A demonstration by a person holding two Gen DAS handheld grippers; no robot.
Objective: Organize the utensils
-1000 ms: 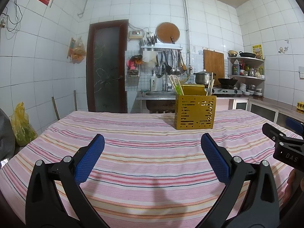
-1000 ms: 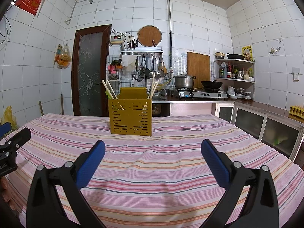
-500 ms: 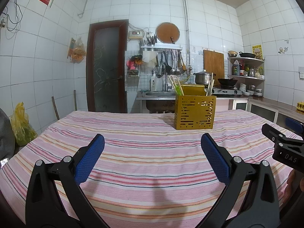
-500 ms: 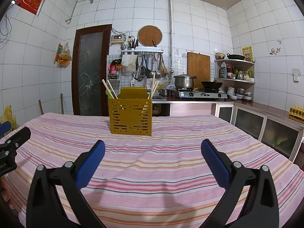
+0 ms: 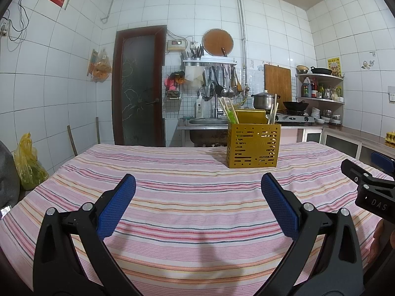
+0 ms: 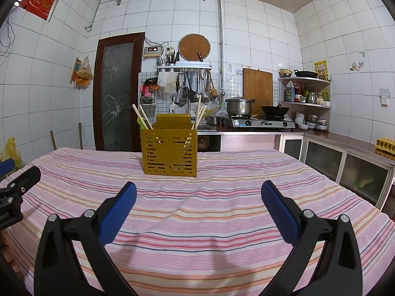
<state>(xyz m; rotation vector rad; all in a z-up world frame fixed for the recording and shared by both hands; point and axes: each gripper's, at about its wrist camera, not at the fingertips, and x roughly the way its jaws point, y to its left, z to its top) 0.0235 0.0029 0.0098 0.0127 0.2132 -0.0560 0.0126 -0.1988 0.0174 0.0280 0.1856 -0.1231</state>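
A yellow perforated utensil holder (image 5: 253,146) stands upright on the striped tablecloth (image 5: 192,197), towards the far side. It also shows in the right wrist view (image 6: 169,152). Chopsticks (image 5: 228,109) and a green utensil (image 5: 231,116) stick out of it on the left, more chopsticks (image 5: 273,112) on the right. My left gripper (image 5: 197,187) is open and empty, low over the cloth, well short of the holder. My right gripper (image 6: 198,194) is open and empty too, beside the left one. Each gripper shows at the edge of the other's view.
The table's right edge (image 6: 365,204) drops off towards cabinets (image 6: 350,165). Behind the table are a sink (image 5: 205,123), a stove with a pot (image 6: 239,107) and wok (image 6: 275,109), and a dark door (image 5: 138,86). A yellow bag (image 5: 27,165) sits at the left.
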